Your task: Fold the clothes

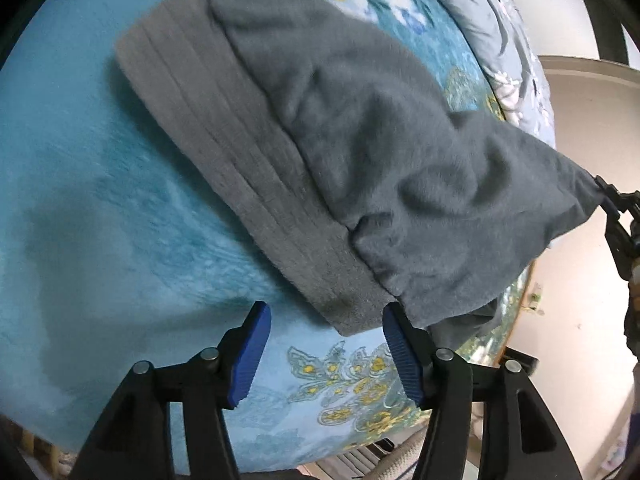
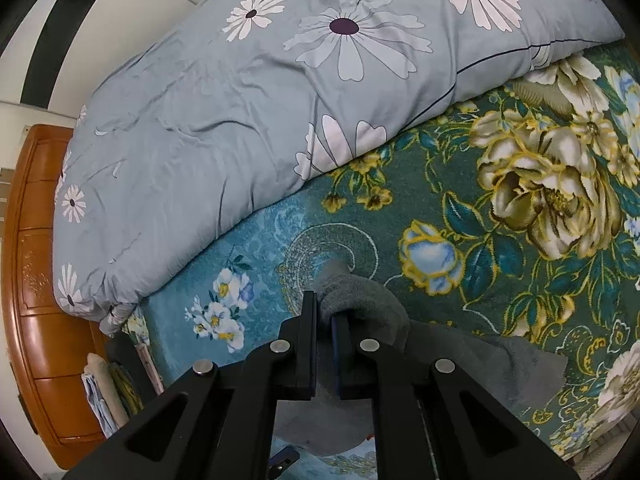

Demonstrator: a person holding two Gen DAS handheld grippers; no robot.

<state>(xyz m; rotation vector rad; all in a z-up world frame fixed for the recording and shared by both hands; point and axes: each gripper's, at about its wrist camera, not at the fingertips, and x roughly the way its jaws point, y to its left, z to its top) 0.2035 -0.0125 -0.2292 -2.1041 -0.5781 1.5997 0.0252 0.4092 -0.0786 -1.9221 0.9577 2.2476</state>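
Blue pads of our left hand-held gripper [image 1: 324, 354] are standing apart beside the grey garment [image 1: 340, 148] on the bed [image 1: 80, 200], while our right hand-held gripper [image 2: 324, 320] is clamping one corner (keeping it taut).

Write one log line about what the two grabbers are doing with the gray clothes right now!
left gripper: open near waistband corner | right gripper: shut on gray garment | garment: on blue floral blanket
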